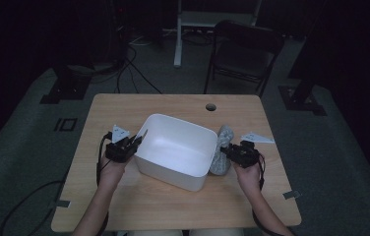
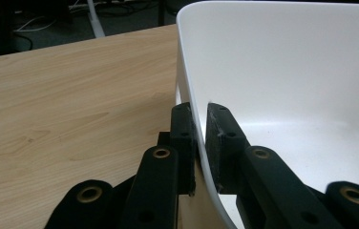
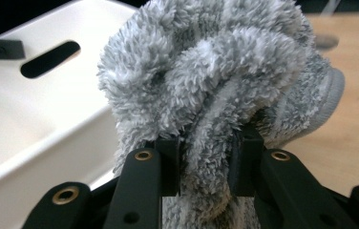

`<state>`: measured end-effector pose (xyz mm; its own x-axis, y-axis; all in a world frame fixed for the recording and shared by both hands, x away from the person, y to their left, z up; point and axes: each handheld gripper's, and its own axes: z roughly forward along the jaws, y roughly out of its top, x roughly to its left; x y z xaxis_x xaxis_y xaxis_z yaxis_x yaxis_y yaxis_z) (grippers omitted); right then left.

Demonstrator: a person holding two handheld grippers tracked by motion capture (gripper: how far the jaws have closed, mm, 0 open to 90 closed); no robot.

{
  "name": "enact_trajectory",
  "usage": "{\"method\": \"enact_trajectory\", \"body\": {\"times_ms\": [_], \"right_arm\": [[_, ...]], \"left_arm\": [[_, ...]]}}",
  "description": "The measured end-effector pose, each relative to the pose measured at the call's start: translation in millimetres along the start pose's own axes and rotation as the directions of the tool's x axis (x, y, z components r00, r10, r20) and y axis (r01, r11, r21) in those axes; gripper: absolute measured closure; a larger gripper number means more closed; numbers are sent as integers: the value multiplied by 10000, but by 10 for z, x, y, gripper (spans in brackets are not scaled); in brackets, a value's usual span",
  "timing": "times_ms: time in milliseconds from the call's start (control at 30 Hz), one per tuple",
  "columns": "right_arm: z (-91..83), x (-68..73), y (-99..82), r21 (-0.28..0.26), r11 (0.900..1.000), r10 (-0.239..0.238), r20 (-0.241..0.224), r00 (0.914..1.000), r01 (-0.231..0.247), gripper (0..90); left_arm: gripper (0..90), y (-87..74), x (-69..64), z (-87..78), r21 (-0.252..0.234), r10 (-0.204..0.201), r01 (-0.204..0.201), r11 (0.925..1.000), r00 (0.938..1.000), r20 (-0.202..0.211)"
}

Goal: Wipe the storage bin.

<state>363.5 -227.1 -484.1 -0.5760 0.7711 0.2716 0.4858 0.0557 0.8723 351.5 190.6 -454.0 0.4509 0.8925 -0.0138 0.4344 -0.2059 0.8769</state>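
Note:
A white plastic tub (image 1: pixel 173 169) sits in the middle of the wooden table. My left gripper (image 1: pixel 136 141) is shut on the tub's left rim (image 2: pixel 197 124), one jaw outside the wall and one inside. A fluffy grey cloth (image 1: pixel 221 149) stands bunched up just right of the tub. My right gripper (image 1: pixel 226 151) is shut on that grey cloth (image 3: pixel 216 90), whose pile bulges above and between the jaws. In the right gripper view the tub (image 3: pixel 34 119) with its handle slot lies to the left of the cloth.
The wooden table (image 1: pixel 124 206) has a round cable hole (image 1: pixel 210 106) near its far edge. Behind it stand a dark folding chair (image 1: pixel 244 46) and a white stand leg (image 1: pixel 177 34) on the dim floor, with cables at the left.

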Motion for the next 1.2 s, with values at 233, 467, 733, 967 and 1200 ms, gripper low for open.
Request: {"method": "enact_trajectory", "body": {"times_ms": [233, 467, 733, 967, 1200], "right_arm": [[182, -83, -263, 694, 9970, 336, 85, 9994, -341, 710], [355, -155, -443, 1541, 9866, 502, 287, 9983, -541, 710], [227, -154, -355, 1499, 9868, 576, 290, 9979, -613, 701], [-201, -155, -262, 999, 9935, 512, 283, 9983, -538, 688], [-550, -152, -269, 446, 9982, 391, 285, 9988, -403, 681]], "left_arm": [[820, 0, -12, 1, -15, -64, 64, 10000, 10000, -67], [819, -1, -26, 0, -10, -81, 81, 10000, 9998, -172], [800, 9, -12, -26, 146, -329, 330, 9993, 9994, -102], [717, -31, -41, -181, 399, -445, 435, 9983, 9987, 241], [643, -78, -112, -361, 765, -49, 19, 9971, 9992, 391]]}}
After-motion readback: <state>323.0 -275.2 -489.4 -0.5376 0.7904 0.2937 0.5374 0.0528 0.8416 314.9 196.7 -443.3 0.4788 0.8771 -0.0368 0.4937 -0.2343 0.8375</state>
